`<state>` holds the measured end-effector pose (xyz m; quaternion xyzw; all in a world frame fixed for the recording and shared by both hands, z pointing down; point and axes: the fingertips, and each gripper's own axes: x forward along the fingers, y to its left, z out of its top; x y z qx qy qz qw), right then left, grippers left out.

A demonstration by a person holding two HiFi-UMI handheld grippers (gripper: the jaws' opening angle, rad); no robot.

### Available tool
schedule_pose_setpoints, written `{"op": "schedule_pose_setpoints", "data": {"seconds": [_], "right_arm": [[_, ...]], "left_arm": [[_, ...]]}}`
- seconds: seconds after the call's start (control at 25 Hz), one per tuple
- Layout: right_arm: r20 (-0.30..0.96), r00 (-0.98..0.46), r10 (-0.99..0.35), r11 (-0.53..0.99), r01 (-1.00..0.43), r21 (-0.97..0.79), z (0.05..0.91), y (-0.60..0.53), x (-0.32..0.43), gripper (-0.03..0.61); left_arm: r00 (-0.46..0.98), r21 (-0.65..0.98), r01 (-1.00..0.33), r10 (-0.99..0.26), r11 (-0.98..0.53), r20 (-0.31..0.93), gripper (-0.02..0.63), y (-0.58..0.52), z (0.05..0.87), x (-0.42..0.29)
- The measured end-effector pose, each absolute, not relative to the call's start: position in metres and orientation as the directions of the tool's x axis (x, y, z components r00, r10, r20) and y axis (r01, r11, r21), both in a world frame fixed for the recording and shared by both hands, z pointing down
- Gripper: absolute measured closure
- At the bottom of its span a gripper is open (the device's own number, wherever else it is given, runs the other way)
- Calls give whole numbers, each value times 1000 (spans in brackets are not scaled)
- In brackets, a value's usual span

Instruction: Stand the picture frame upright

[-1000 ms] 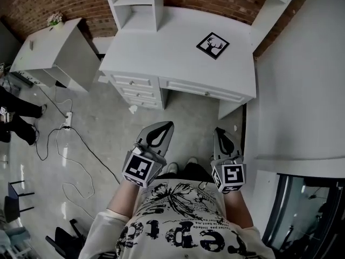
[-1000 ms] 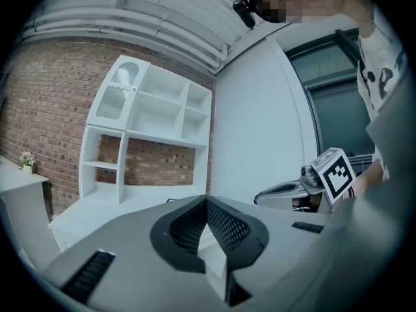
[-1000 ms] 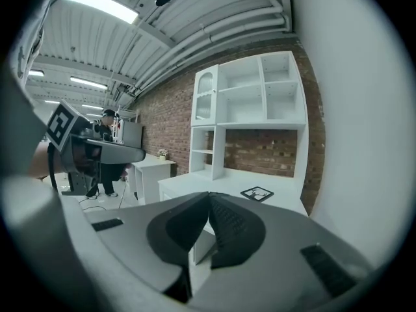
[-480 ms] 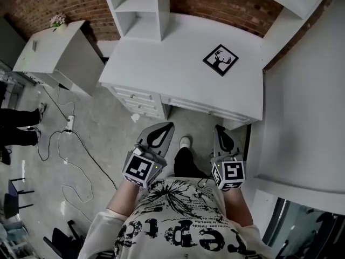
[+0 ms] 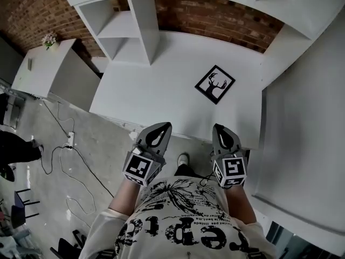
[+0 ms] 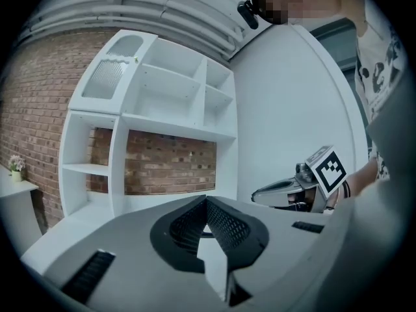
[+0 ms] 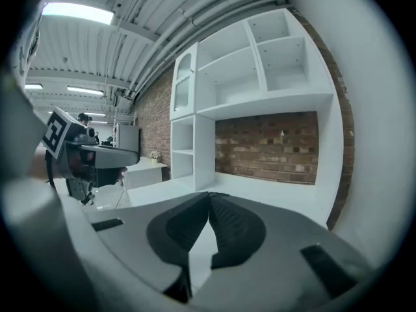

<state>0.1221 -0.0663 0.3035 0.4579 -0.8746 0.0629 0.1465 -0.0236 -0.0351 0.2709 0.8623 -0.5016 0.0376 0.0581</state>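
Note:
A black picture frame [image 5: 215,84] with a deer silhouette on white lies flat on the white desk [image 5: 161,90], right of its middle. My left gripper [image 5: 161,127] hovers at the desk's near edge, shut and empty. Beside it my right gripper [image 5: 220,129] is also shut with nothing between its jaws, just below the frame. In the left gripper view my left gripper [image 6: 207,200] points over the desk toward the brick wall, and the right gripper [image 6: 286,190] shows at its right. In the right gripper view my right gripper [image 7: 209,196] faces the white shelf unit; the frame itself is hidden.
A white shelf unit [image 5: 129,20] rises at the desk's back left, against a brick wall [image 5: 215,18]. A white wall [image 5: 307,117] closes the right side. A second white table [image 5: 48,63] with a small flower pot stands at left. Cables [image 5: 70,155] run across the grey floor.
The person has stepped forward: the desk and frame now lie closer and lower in the head view, with both grippers reaching the desk's near edge. Both stay shut.

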Motion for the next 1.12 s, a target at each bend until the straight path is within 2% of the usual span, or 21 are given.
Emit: {"op": "schedule_pose_setpoints", "data": {"seconds": [0.32,0.6,0.92,1.08,1.12], "right_arm": [[378,-559,-738,594,-804,-28,336,-141,121,572],[479,-553,-682,625,-780,-11,367,-184,100,572],[612,-491,-620,617,-787,-7,425,-243,85,571],[722,-414,-554,629,-777,37,470,-267,85,569],[747,-396,-535,637,-769,49,482,-273,84,548]], "left_arm": [[494,108,-869,-853,-482,170,607,-113,299,-18],[542,130,-840,-827,-527,151,607,-175,317,-23],[626,193,-778,-759,-597,176,607,-243,356,-36],[650,224,-758,-734,-612,195,607,-267,373,-44],[655,227,-754,-728,-616,201,607,-272,376,-47]]}}
